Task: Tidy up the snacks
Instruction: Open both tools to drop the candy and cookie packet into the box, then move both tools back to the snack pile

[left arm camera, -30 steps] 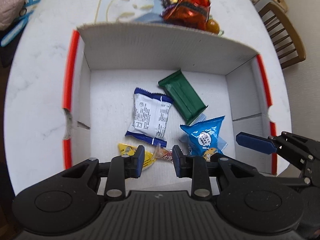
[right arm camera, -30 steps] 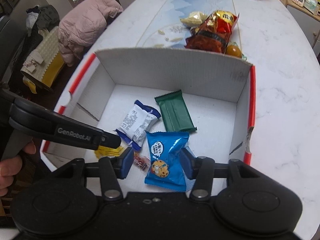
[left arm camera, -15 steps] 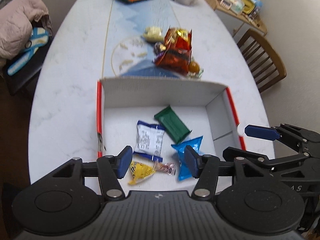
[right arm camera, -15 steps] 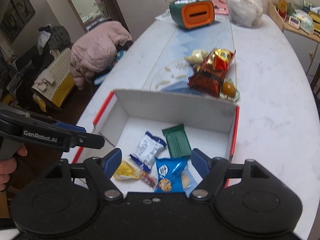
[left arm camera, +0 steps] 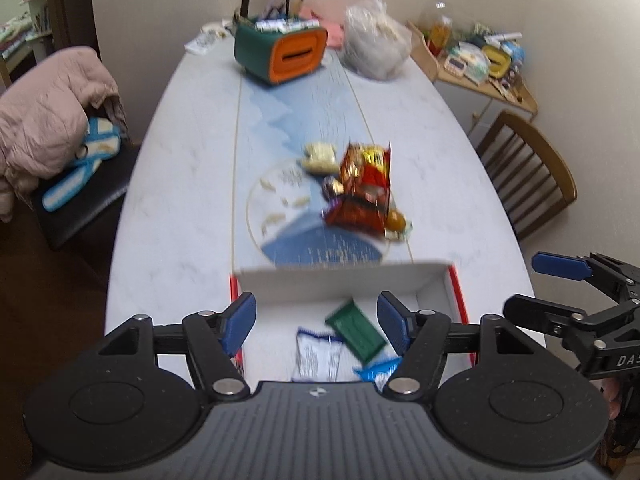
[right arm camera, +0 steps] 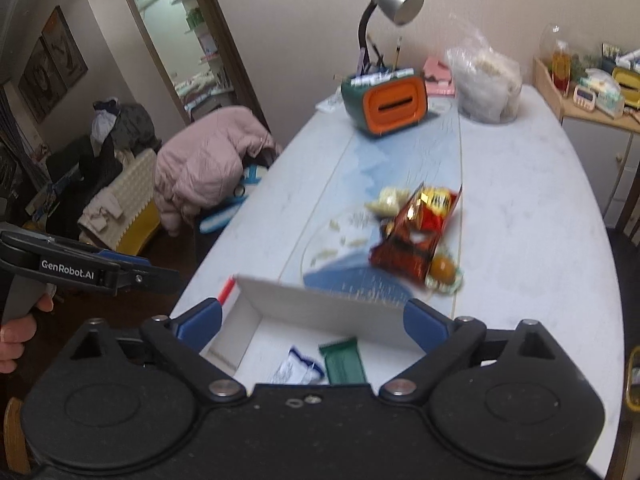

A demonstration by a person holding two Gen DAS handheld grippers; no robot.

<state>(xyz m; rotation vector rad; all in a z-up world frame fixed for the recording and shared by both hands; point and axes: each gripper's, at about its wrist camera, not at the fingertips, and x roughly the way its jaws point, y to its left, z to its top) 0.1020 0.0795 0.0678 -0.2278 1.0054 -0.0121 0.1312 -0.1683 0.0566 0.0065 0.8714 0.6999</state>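
Claws: our left claw (left arm camera: pixel 316 322) and right claw (right arm camera: pixel 312 322) gape empty, jaws just opened.
Box (left arm camera: pixel 340 280): green bar (left arm camera: pixel 356 334), white packet (left arm camera: pixel 316 354), blue packet (left arm camera: pixel 378 372) in.
Worktop (left arm camera: pixel 180 208): red bag (left arm camera: pixel 364 188) and small snacks left for us.

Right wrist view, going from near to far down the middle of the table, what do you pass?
Green bar → box back wall → red snack bag → orange and green holder → lamp.
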